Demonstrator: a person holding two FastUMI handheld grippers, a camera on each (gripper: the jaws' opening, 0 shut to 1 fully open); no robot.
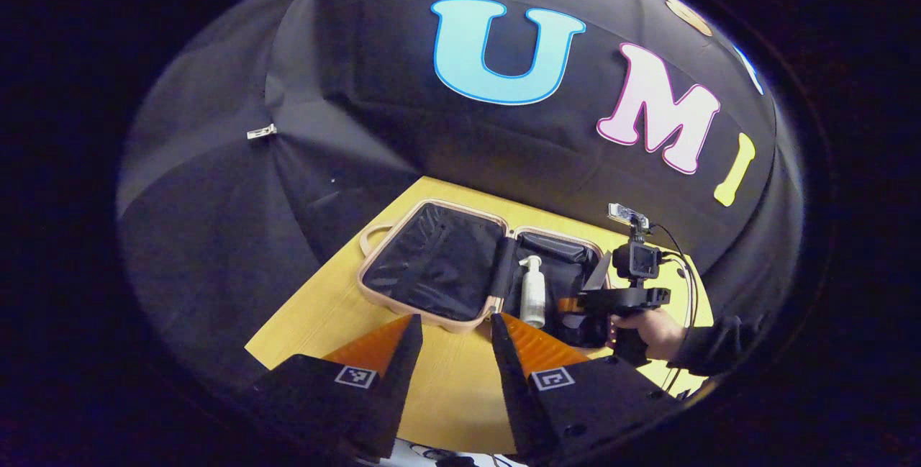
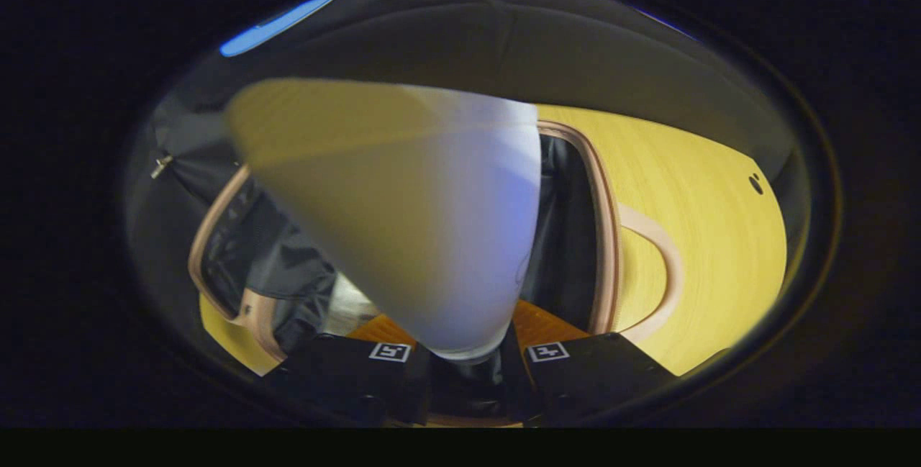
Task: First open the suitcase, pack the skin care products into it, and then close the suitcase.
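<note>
Your left gripper (image 1: 455, 330): fingers spread, nothing between them | your right gripper (image 2: 469, 352): clamped on a pale tube (image 2: 424, 215) (blurred, close to lens) above the open suitcase (image 1: 439, 265) | pump bottle (image 1: 532, 291) lies inside, on the wooden table (image 1: 316, 309).

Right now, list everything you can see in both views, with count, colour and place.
Peach-rimmed open suitcase with black lining: one, lying flat on the table.
White pump bottle: one, lying in the suitcase's right half.
Pale white bottle: one, between the right claw's fingers, over the suitcase.
Yellow wooden table: one, under the suitcase.
Metal clips: on the booth wall.
Left claw: open, near the suitcase's front edge.
Right claw: shut on the pale bottle.
Hand: one, dark sleeve, holding the right claw.
</note>
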